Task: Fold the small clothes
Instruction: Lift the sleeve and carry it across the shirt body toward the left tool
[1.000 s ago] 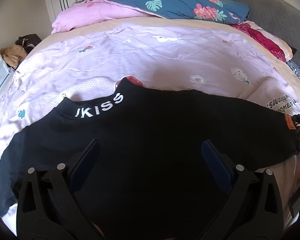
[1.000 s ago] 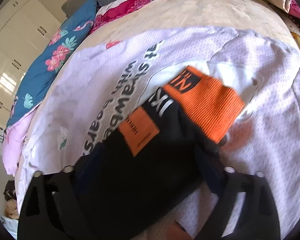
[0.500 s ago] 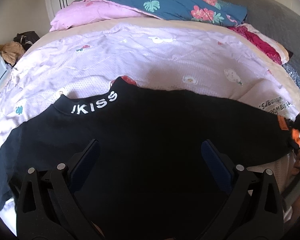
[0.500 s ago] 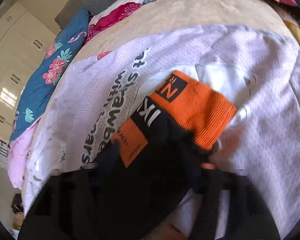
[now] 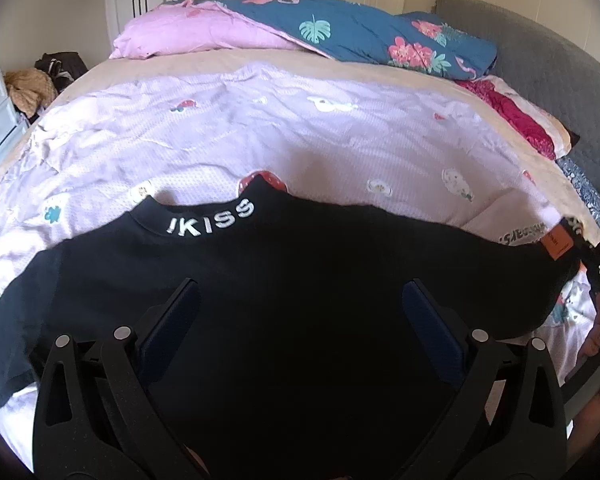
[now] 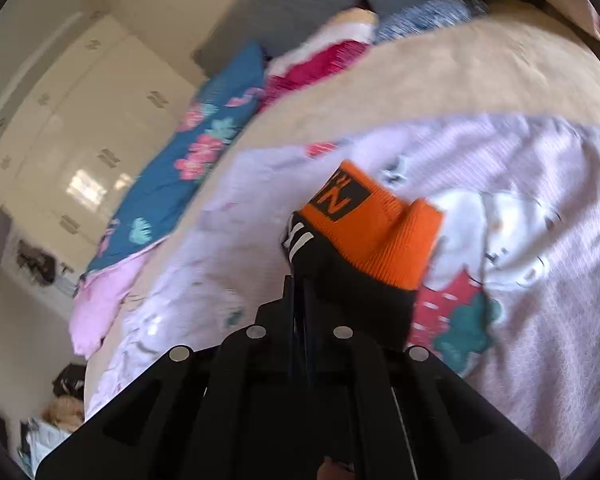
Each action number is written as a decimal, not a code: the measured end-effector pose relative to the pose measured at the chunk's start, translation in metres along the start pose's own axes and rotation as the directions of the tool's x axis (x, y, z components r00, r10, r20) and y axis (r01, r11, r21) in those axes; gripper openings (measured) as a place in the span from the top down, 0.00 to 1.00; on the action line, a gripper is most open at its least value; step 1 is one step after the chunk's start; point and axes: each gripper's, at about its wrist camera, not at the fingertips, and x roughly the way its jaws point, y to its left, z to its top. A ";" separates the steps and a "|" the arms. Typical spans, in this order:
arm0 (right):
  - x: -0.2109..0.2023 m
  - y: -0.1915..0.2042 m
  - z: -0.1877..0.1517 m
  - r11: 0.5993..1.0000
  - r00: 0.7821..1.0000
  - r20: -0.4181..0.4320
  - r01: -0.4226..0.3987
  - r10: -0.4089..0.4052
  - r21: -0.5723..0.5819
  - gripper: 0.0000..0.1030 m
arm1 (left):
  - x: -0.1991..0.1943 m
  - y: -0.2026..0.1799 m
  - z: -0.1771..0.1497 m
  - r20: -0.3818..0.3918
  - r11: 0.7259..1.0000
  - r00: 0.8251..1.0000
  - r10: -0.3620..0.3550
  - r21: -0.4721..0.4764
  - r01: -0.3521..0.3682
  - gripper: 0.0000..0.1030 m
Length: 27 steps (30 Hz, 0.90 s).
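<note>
On a bed (image 5: 340, 152) spread with a lilac quilt, the right claw (image 6: 300, 280) is clenched on the orange-cuffed sleeve (image 6: 364, 236) of a black top (image 5: 300, 300), apparently lifting it to fold inward, while the left claw (image 5: 300, 312) hovers released above the garment's body.

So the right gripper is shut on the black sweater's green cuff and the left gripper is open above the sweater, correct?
Not quite. The cuff is orange, not green, as the right wrist view shows. The right gripper is shut on the black sweater, and the left gripper is open above it.
</note>
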 end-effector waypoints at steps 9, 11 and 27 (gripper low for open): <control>-0.020 0.083 -0.030 0.926 0.959 -0.130 -0.279 0.253 -0.252 0.96 | -0.023 0.037 0.010 0.022 0.995 0.999 -0.023 -0.092 0.025 0.08; -0.024 0.100 -0.039 0.900 0.944 -0.158 -0.324 0.289 -0.292 0.96 | -0.026 0.047 0.010 0.026 0.994 0.999 -0.020 -0.111 0.023 0.08; -0.023 0.187 -0.158 0.621 0.823 -0.479 -0.553 0.305 -0.555 0.96 | -0.027 0.117 -0.006 -0.009 0.969 1.000 0.015 -0.246 -0.017 0.08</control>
